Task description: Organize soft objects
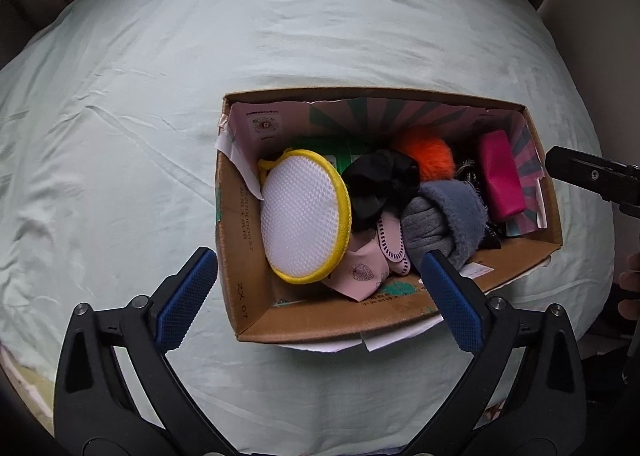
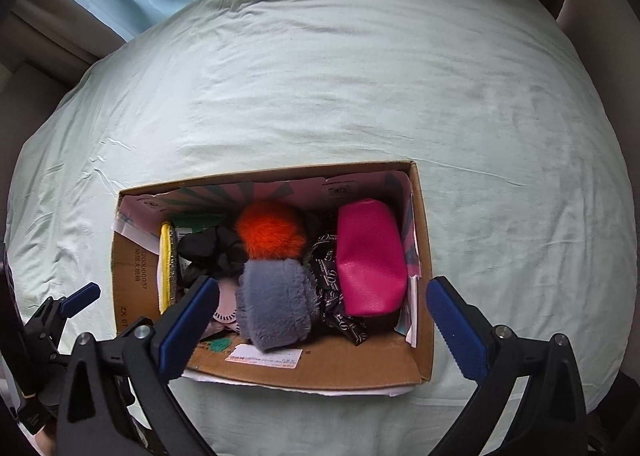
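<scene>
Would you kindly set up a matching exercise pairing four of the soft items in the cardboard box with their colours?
Things:
1. fur pom-pom
2. zip pouch
3. fuzzy fabric bundle
4. round mesh pad's rim

Colours:
A. yellow
B. grey
C. orange
D. magenta pink

Pairs: 1-C, 2-D, 3-B, 4-A. All four lie inside the cardboard box.
</scene>
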Demonstrator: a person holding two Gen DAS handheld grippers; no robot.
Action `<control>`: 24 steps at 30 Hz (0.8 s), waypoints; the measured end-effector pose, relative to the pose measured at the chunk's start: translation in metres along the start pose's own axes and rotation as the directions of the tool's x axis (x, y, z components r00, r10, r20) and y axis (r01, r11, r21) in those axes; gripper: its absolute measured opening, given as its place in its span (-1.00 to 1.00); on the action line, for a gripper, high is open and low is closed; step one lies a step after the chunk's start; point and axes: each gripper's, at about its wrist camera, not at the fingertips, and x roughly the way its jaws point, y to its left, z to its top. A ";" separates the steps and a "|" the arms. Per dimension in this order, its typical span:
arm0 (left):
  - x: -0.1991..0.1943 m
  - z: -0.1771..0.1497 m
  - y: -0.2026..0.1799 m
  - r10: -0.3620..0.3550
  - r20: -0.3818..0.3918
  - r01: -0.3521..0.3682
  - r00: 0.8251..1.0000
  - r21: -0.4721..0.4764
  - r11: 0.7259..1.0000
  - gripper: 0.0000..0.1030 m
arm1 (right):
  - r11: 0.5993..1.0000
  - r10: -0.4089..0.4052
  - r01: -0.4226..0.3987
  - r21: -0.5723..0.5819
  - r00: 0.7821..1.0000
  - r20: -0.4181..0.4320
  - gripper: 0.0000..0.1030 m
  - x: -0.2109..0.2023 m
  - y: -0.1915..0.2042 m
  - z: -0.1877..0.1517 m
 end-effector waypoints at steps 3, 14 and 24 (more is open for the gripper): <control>-0.019 -0.003 -0.003 0.006 0.022 -0.005 1.000 -0.007 1.000 0.96 | 1.000 0.014 -0.014 -0.001 0.999 0.030 1.00 -0.015 0.002 -0.004; -0.156 0.000 -0.024 0.029 0.242 -0.017 0.970 -0.052 0.999 0.97 | 0.996 0.074 -0.060 -0.068 0.971 0.229 1.00 -0.143 0.007 -0.015; -0.301 0.001 -0.082 0.030 0.514 -0.027 0.857 -0.014 1.000 0.99 | 0.996 0.030 0.013 -0.084 0.871 0.490 1.00 -0.291 -0.008 -0.042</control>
